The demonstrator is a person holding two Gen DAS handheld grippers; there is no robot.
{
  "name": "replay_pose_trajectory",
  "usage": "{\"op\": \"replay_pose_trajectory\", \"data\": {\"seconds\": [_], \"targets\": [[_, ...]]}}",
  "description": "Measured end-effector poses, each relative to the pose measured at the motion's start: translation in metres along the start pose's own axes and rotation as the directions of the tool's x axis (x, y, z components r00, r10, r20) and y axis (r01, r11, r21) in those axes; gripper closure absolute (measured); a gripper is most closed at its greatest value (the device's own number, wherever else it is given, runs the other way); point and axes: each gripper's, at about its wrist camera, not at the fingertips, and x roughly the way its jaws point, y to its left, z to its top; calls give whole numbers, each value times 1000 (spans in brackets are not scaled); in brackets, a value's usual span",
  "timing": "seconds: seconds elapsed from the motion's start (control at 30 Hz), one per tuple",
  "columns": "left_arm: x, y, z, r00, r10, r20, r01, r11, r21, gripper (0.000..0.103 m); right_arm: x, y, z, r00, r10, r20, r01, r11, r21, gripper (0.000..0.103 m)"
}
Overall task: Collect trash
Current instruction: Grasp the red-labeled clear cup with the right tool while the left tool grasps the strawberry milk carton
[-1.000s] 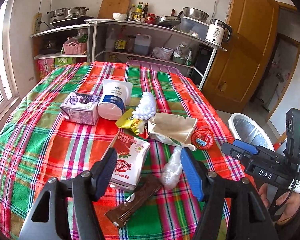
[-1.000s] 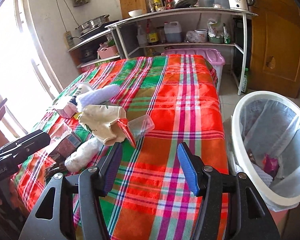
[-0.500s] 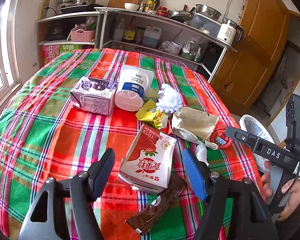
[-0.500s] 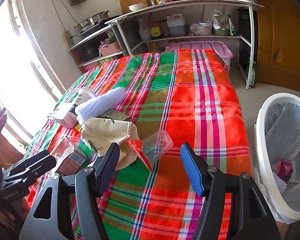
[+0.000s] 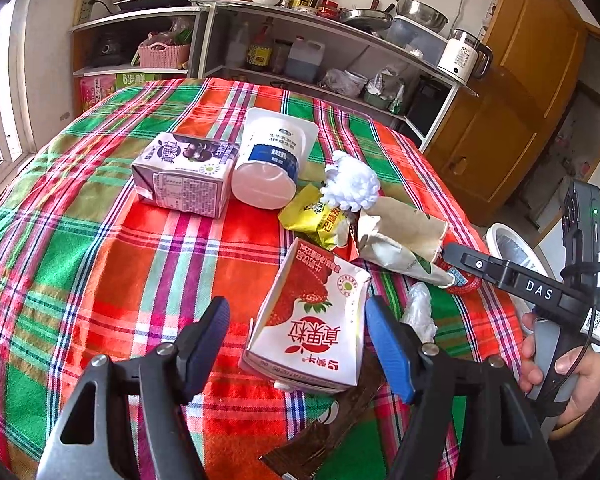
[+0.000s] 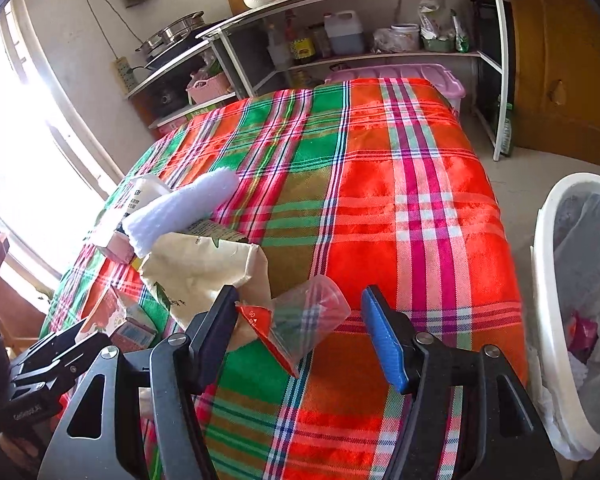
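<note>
Left gripper (image 5: 296,340) is spread around the strawberry carton (image 5: 312,320), pads not touching. Only the right view shows the bin (image 6: 548,280), off the table edge right of the open right gripper (image 6: 300,332), which frames a clear cup (image 6: 312,312).

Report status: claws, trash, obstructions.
Left claw open, straddling strawberry carton. Right claw open around clear cup. Both just widened. Bin beside table; nothing blocking.
</note>
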Motion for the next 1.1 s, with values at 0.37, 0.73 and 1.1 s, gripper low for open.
{"op": "replay_pose_trajectory", "data": {"seconds": [0.37,0.73,1.1], "targets": [[9,0,1,1000,0,-22,0,1000,3,31,-3,-2,-8,1000,-13,2,13,1000,-15,46],[8,-4,-1,1000,14,-6,-14,1000,17,45,-14,-5,-15,999,-27,35,27,1000,-11,61],[-4,-13,0,999,34,21,-35,999,40,45,-27,-7,-19,998,-19,60,19,1000,3,61]]}}
